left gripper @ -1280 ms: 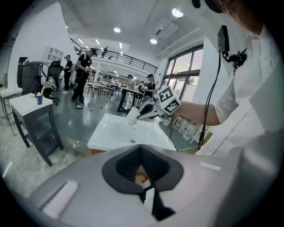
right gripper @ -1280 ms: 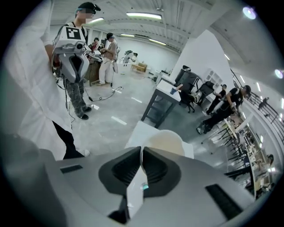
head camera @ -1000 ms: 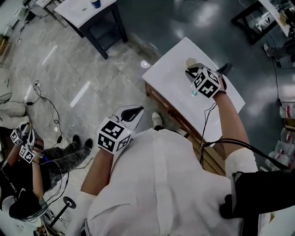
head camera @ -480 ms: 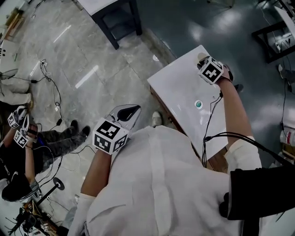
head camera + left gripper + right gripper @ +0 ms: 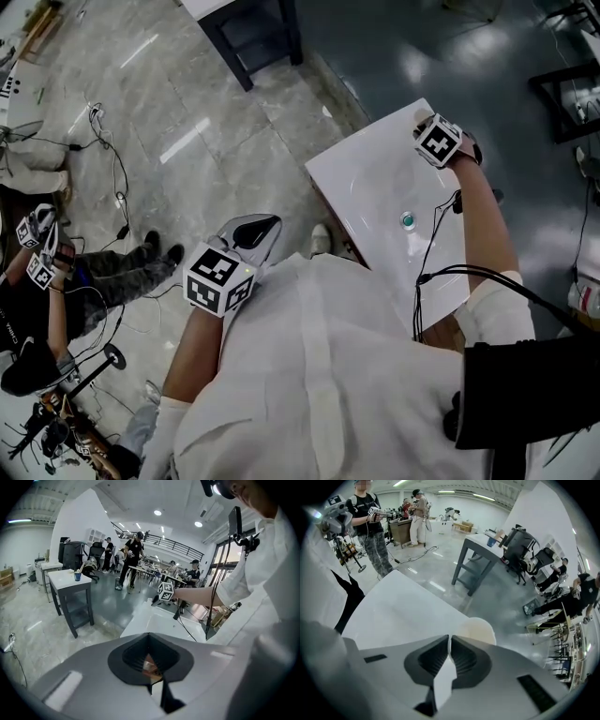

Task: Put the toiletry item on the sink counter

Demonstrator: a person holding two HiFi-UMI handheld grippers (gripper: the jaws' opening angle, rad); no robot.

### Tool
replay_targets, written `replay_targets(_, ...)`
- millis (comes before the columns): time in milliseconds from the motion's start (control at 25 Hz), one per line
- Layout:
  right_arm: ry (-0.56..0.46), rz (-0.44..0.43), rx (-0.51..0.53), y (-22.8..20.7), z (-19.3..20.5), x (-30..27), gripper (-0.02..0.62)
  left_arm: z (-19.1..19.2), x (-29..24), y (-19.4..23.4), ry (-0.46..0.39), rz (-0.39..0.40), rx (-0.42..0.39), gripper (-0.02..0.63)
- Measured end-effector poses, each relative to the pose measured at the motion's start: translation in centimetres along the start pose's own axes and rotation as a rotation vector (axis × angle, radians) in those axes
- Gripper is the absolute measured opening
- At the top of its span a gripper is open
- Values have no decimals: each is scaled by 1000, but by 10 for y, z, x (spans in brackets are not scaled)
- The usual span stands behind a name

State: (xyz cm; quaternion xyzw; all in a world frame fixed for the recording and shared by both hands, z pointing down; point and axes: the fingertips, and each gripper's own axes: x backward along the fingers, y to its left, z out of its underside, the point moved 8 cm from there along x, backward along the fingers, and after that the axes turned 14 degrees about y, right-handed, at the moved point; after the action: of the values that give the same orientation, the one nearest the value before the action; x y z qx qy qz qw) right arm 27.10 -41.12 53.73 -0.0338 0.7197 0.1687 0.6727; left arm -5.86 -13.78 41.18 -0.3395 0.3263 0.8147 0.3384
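Note:
A white sink counter (image 5: 361, 178) with a teal drain (image 5: 408, 220) stands in front of me on the right. My right gripper (image 5: 437, 139) is over its far corner, jaws shut with nothing between them. Just past its tips (image 5: 449, 637) a round cream toiletry item (image 5: 477, 629) lies on the counter (image 5: 393, 606) near the edge; in the head view the marker cube mostly hides it. My left gripper (image 5: 260, 228) hangs low by my left side, off the counter, also shut (image 5: 149, 635) and empty.
A dark-legged table (image 5: 253, 33) stands on the grey floor beyond the counter. A person (image 5: 42, 291) holding grippers sits at the left among cables (image 5: 108, 141). A wooden cabinet (image 5: 330, 214) is under the counter. Other people and desks fill the room's far side.
My right gripper has moved from above the drain out to the counter's far corner, by the cream item. The left gripper has stayed by my side.

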Motion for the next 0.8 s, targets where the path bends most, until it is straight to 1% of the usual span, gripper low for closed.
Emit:
replay_targets(120, -17, -2, 23, -5, -6, -6, 14, 1, -3, 3, 6, -9, 7, 6)
replay_targets(320, 2, -7, -19, -9, 1, -13, 15, 2, -5, 3, 15, -10, 17, 6)
replay_targets(440, -10, -3, 1, -8, 0, -14, 17, 2, -7, 1, 17, -14, 10, 6)
replay_targets(480, -17, 2, 6, -8, -1, -12, 38, 2, -7, 1, 18, -16, 6, 6)
replay_targets(520, -24, 8, 5, -8, -2, -11, 86, 2, -6, 2, 19, -17, 4, 6)
replay_targets(800, -31, 63, -61, -12, 2, 8, 97, 5, -1, 8, 20, -6, -5, 6)
